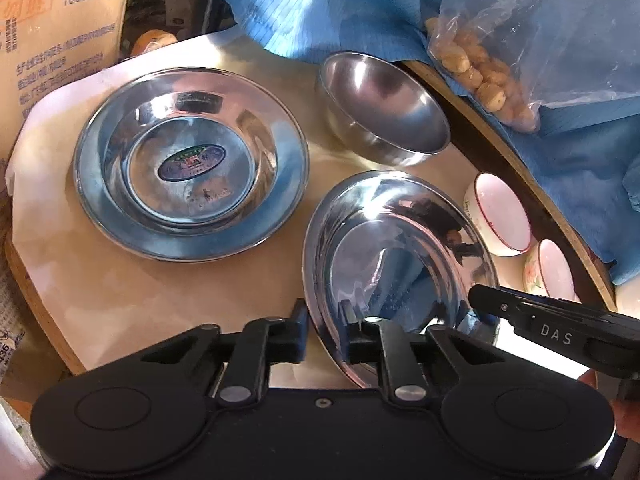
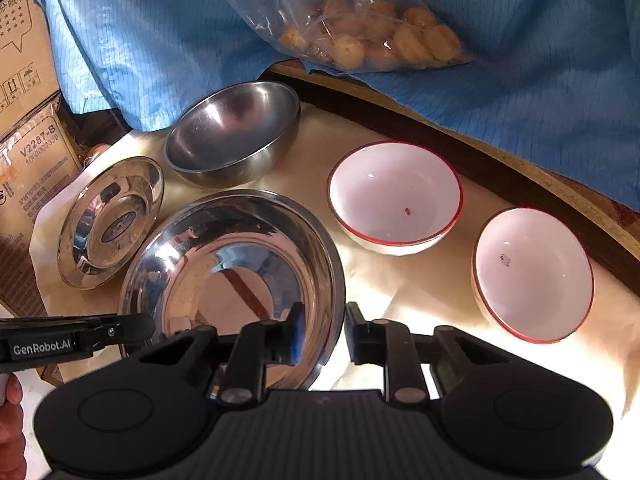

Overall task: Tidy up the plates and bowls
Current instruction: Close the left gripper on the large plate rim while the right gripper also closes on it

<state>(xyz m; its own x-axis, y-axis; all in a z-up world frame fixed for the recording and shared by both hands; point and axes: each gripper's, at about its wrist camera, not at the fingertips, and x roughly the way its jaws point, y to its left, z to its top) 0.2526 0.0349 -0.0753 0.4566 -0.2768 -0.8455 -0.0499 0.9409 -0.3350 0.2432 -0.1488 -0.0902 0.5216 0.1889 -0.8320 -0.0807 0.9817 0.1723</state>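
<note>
Both grippers, left [image 1: 323, 330] & right [image 2: 323, 334], clamped on near steel plate [image 2: 240, 264] rim; next lift level, stack onto far-left plate [image 1: 191, 162].

Open ground: bare tablecloth [image 1: 132, 300] near left, before the stickered steel plate [image 1: 192, 160].
Blocked far: steel bowl [image 2: 234, 132], blue cloth [image 2: 520, 60], snack bag [image 2: 372, 36].
Right: two red-rimmed bowls [image 2: 394, 194].

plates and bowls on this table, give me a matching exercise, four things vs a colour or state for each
Things:
1. near steel plate
2. far steel plate
3. steel bowl
4. nearest china bowl

States:
a. white with a red rim
b. oval sticker in the middle
c. deep, dull grey inside
d. rim between both grippers' fingers

Pairs: 1-d, 2-b, 3-c, 4-a
</note>
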